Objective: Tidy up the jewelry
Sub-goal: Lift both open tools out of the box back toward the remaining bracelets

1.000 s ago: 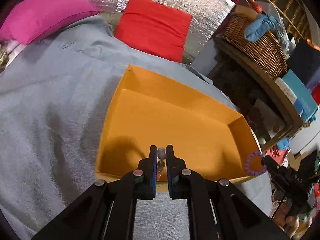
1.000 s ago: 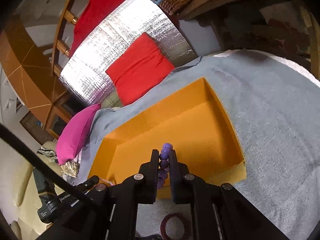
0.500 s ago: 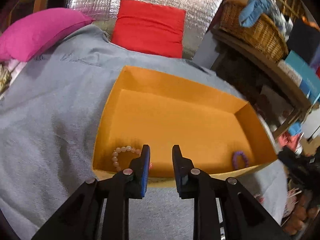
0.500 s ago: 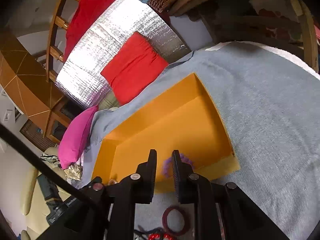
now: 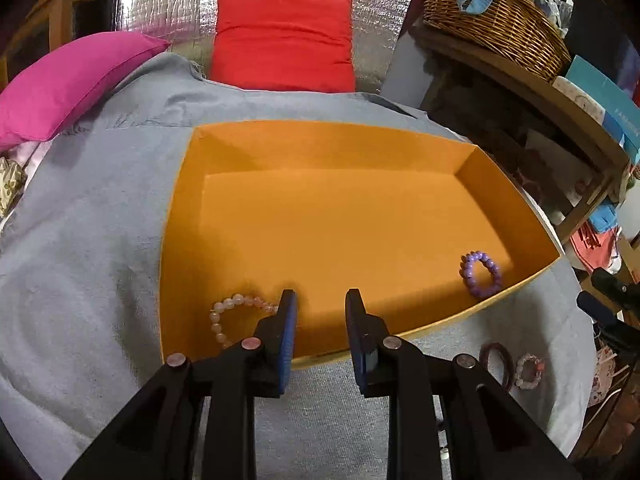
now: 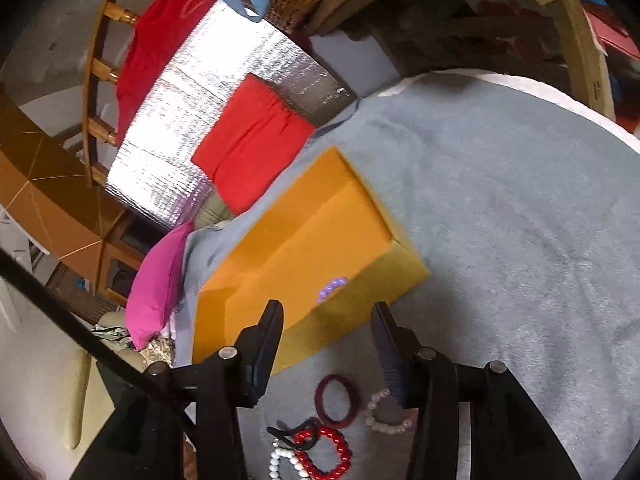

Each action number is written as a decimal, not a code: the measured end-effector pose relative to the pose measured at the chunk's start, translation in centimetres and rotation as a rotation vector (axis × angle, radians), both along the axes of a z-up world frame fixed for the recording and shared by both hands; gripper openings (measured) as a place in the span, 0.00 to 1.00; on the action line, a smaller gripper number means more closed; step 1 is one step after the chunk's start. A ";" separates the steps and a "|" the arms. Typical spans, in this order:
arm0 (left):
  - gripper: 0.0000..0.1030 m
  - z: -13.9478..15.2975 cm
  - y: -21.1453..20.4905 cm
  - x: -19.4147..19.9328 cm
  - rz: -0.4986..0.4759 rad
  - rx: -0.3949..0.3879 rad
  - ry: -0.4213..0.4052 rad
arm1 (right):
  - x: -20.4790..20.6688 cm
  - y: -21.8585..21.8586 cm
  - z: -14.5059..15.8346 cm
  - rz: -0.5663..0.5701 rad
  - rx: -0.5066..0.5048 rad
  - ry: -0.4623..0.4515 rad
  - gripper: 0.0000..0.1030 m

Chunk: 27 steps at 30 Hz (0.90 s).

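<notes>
An open orange box lies on the grey cloth; it also shows in the right wrist view. Inside it lie a pale pink bead bracelet at the near left and a purple bead bracelet at the near right, whose top shows over the box wall. My left gripper is open and empty over the box's near edge. My right gripper is open and empty in front of the box. Below it lie a dark red ring, a pale bead bracelet, a red bead bracelet and white beads.
A red cushion and a pink cushion lie behind the box against silver foil. A wicker basket sits on a wooden shelf at the right. The dark red ring and pale bracelet lie on the cloth right of the box.
Both grippers opened and dropped their bracelets into the box: pale pink from the left, purple from the right. Both then drew back toward the near side.
</notes>
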<state>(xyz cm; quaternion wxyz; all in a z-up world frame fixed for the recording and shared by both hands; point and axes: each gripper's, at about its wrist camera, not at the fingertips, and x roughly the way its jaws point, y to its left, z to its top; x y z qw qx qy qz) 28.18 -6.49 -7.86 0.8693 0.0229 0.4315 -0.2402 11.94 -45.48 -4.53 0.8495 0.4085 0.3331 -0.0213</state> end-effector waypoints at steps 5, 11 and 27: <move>0.23 -0.2 -0.5 -0.3 0.000 -0.011 0.029 | -0.5 -0.2 0.3 0.000 -0.012 -0.001 0.47; 0.23 -0.2 -1.0 -1.7 -0.015 0.007 0.041 | -0.9 -0.2 0.8 0.003 -0.020 -0.009 0.47; 0.40 4.0 2.9 -5.7 0.059 0.005 -0.072 | -2.4 -0.3 2.4 0.053 -0.116 -0.027 0.47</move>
